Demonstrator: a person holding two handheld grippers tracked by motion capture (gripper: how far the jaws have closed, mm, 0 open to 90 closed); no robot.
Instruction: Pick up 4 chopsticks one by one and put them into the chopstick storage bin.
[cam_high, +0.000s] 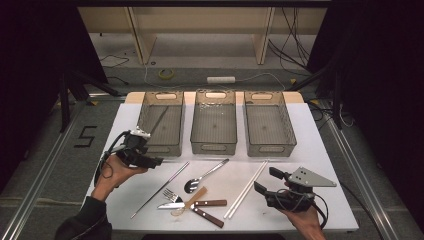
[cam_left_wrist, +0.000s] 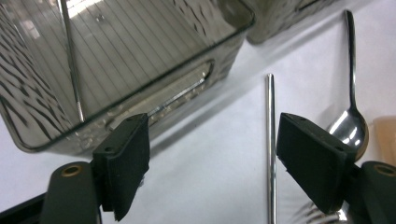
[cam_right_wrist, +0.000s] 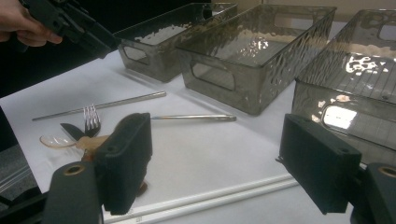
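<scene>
- The left gripper (cam_high: 156, 161) sits near the left edge of the tabletop (cam_high: 320, 150), just in front of the left bin (cam_high: 161, 123); its jaws are spread with nothing between them.
- In the left gripper view, a metal chopstick (cam_left_wrist: 270, 140) lies on the white surface between the jaws — touched by neither pad.
- A second metal chopstick (cam_left_wrist: 71, 60) rests inside the left bin, leaning along its floor.
- The right gripper (cam_high: 266, 182) is near the front right corner; its jaws stand wide apart and hold nothing.
- A pair of white chopsticks (cam_high: 246, 189) lies just left of the right gripper.
- Near the front edge, at the middle, lie a metal spoon (cam_high: 205, 176), a fork (cam_high: 172, 195), a knife (cam_high: 192, 204) and a wooden spoon (cam_high: 190, 201) — the last three overlap.
- The middle bin (cam_high: 214, 121) and right bin (cam_high: 270, 123) stand along the back edge.
</scene>
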